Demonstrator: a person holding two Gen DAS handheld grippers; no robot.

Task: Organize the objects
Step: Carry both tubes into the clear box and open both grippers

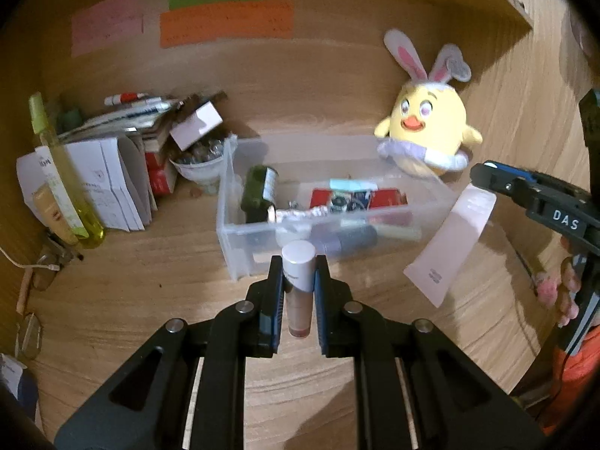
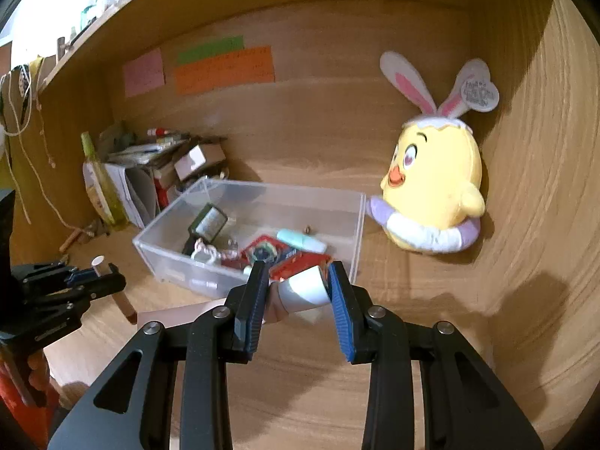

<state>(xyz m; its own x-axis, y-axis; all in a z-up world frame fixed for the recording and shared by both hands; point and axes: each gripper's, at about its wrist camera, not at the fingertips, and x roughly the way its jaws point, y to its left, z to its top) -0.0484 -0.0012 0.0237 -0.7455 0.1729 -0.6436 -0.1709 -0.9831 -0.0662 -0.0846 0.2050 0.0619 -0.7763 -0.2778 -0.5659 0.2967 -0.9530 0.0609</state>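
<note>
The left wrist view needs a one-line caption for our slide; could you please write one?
Left gripper holds a white-capped cosmetic tube before the clear bin; right gripper carries a pink tube.

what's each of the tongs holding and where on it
Left tongs: vial, clamped just below its white cap. Right tongs: pink tube, gripped at its cap end.

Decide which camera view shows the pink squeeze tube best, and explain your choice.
The left wrist view. There the pink tube shows its whole flat body, hanging from the right gripper. In the right wrist view only its silver cap end shows between the jaws, with a strip of the body behind them.
</note>
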